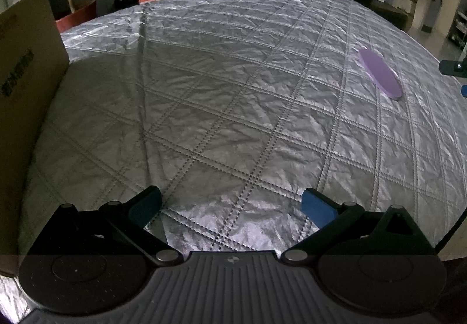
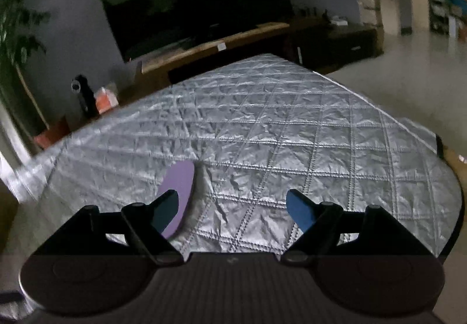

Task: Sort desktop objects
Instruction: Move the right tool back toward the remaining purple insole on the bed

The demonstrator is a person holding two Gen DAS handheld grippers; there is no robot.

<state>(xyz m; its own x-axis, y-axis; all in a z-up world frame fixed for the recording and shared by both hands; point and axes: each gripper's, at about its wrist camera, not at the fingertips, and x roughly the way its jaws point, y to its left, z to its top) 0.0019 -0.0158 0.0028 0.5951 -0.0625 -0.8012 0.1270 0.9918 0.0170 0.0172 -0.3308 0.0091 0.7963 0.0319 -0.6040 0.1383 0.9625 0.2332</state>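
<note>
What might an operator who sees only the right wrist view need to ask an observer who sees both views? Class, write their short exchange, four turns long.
Operator: I see a purple disc partly hidden behind one finger. Is there anywhere to sort it into?
Observer: Yes. In the left wrist view, a cardboard box stands at the left edge of the quilted cover.
Operator: Is the left gripper free?
Observer: The left gripper has its jaws open, with only bare cover between them.
</note>
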